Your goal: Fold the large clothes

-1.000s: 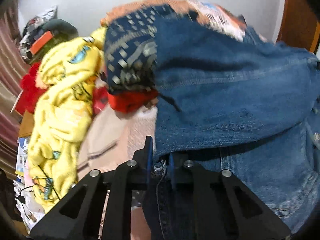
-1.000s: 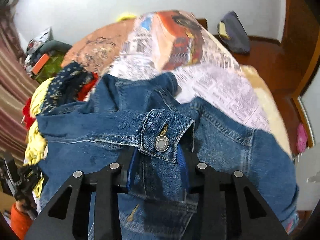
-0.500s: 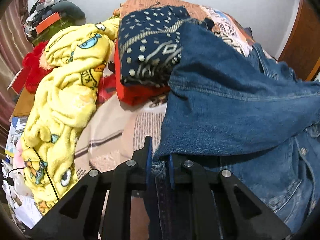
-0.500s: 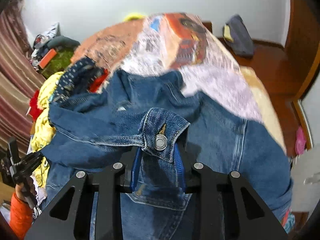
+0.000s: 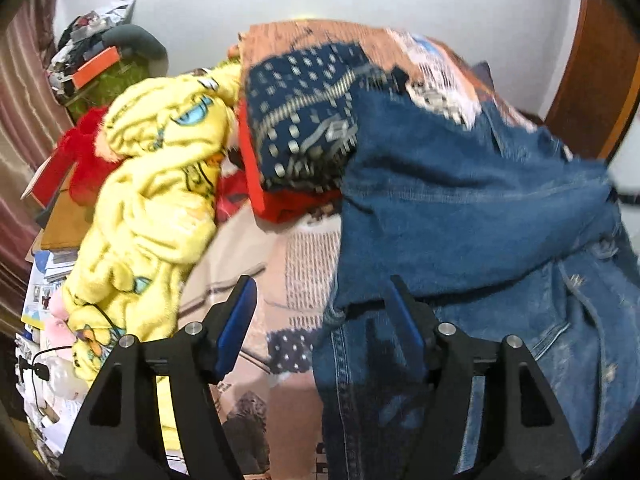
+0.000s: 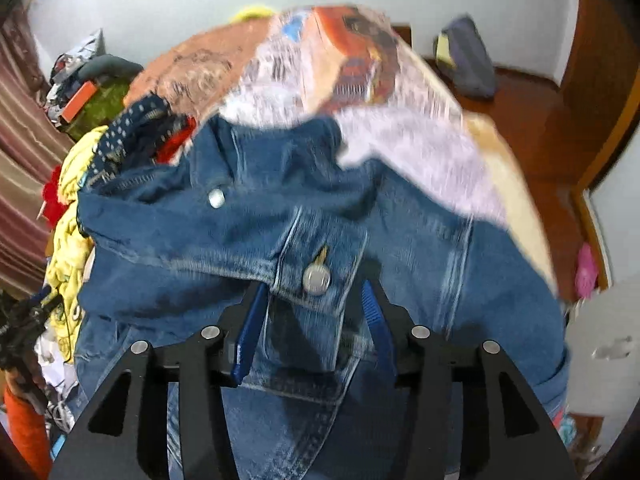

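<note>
Yellow cartoon-print fleece blanket (image 5: pixel 152 208) heaped at left of bed; navy dotted cloth (image 5: pixel 304 120) folded beside it, over red cloth (image 5: pixel 288 204). Printed bedsheet (image 6: pixel 360 60) in orange, white and beige covers bed. Striped curtain (image 5: pixel 20 120) along left edge. Cluttered pile with orange box (image 5: pixel 96 66) in far left corner. White wall (image 5: pixel 400 0) behind. Grey bag (image 6: pixel 464 60) on wooden floor (image 6: pixel 532 128) at right; pink item (image 6: pixel 586 272) near doorway
</note>
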`<state>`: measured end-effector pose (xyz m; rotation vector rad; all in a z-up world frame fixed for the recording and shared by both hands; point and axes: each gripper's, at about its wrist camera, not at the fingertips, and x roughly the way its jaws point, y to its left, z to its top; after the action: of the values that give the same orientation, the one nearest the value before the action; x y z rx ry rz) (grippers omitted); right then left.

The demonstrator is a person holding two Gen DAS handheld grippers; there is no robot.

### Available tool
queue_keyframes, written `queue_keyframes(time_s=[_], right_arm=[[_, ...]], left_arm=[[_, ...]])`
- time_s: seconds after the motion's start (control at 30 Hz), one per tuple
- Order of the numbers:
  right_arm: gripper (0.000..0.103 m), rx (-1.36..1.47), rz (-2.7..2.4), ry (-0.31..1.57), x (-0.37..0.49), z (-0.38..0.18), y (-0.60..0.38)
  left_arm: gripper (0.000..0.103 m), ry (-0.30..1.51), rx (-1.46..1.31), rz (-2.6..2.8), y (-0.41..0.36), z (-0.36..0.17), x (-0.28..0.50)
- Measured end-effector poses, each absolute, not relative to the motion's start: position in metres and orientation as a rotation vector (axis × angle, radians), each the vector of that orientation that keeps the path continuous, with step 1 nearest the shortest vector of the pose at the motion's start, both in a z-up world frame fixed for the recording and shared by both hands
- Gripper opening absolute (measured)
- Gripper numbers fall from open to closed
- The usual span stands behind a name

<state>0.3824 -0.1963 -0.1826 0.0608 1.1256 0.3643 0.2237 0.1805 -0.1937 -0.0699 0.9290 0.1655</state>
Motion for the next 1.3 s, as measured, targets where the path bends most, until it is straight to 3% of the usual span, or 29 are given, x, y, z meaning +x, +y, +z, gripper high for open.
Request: queue_keyframes(time_s=[0.3,0.57,0.63,0.7,0.8,0.87,1.03,1.3], right_arm=[[0.054,0.220,0.389,1.212,0.374,-0.216,-0.206],[0.061,0.143,0.391,1.148,0.372,-0.220,-0.185],[0.056,0.156,0.366,1.151,0.377,-0.225,-0.185],[0.042,0.164,0.362,1.144,0.381,-0.223,-0.188],[0.030,0.172,0.429,1.155,0.383,-0.214,-0.191],[0.027,0.179,0.472,1.154,0.381,-0.205,-0.194],[0.025,0.123,0.482,1.103,0.368,-0.180,-0.200],[0.030,0.208,0.422,1.155,0.368,-0.220,-0.209]], left_arm=[[0.066,0.887,-0.005,0.176,0.165,-0.180,0.280],[0.066,0.892,-0.020,0.238,0.168,-0.193,0.349],[0.066,0.898,-0.020,0.266,0.170,-0.198,0.360],[0.066,0.915,-0.022,0.285,0.174,-0.204,0.370],[0.066,0.936,-0.005,0.300,0.177,-0.212,0.378],[0.066,0.931,0.024,0.301,0.176,-0.215,0.379],[0.066,0.938,0.065,0.321,0.172,-0.220,0.384],[0.066,0.954,0.096,0.323,0.166,-0.224,0.383]])
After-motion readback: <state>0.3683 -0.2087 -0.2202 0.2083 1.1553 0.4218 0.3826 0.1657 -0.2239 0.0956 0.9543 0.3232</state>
